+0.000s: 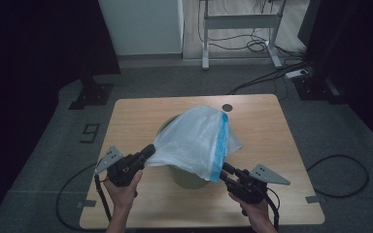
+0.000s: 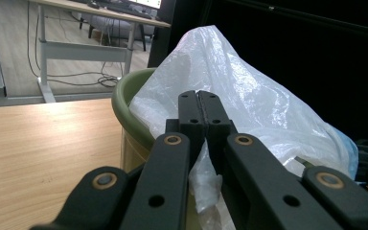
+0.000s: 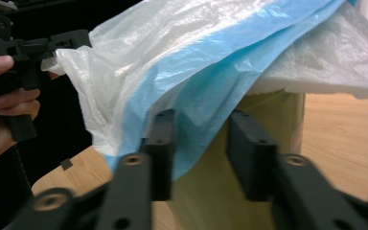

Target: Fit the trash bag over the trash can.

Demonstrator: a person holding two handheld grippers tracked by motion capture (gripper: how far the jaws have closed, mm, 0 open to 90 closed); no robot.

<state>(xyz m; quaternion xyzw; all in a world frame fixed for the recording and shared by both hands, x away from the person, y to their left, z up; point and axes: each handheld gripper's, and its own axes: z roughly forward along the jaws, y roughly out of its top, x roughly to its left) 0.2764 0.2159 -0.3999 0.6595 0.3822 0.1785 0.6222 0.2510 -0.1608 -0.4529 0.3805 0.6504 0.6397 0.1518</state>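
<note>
One wooden table [image 1: 126, 121] — probably carpeted floor [image 1: 43, 145]

The high view is shot from above the person's side, angled forward and down, so the whole table [image 1: 141, 109] is taken in from well back. The left gripper view is aimed low along its jaws, right up against the plastic bag [image 2: 249, 96]. The same bag [image 3: 187, 52] and the green bin [image 3: 263, 120] are caught close from the opposite side in the right gripper view.

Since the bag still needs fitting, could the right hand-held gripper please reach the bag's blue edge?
Probably yes: the right hand-held gripper is open with the bag's blue edge hanging right at its jaws, nothing between.
</note>
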